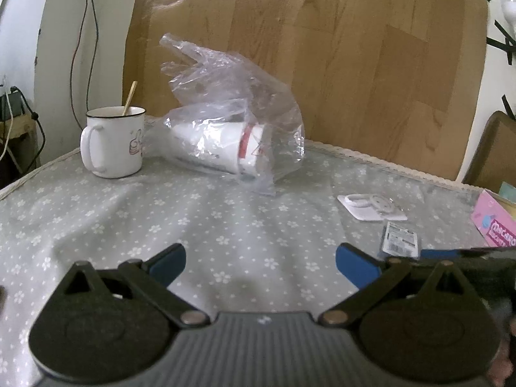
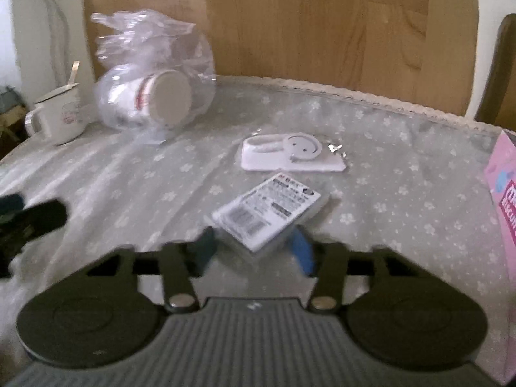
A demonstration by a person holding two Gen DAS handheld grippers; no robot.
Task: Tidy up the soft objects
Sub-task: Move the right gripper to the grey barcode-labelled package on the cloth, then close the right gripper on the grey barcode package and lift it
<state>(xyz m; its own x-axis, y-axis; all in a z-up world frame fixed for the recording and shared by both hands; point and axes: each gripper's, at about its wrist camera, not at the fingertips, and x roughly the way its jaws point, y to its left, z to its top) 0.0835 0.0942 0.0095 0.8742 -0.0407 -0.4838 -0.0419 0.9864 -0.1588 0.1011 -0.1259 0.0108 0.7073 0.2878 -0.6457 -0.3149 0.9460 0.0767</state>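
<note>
The right gripper (image 2: 254, 248) clamps the near end of a small labelled packet (image 2: 267, 211). The left gripper (image 1: 260, 266) hangs wide open over the flowered tablecloth (image 1: 193, 225). Just beyond the packet lies a white smiley card (image 2: 292, 154); far left of it, a clear plastic bag (image 1: 232, 119) holding a toppled cup (image 1: 225, 150), beside a mug (image 1: 113, 142).

Left tongs (image 1: 259, 266) spread over tabletop (image 1: 225, 225); bagged cup (image 1: 225, 148) ahead, mug (image 1: 113, 142) ahead-left, small packet (image 1: 401, 238) just right.
</note>
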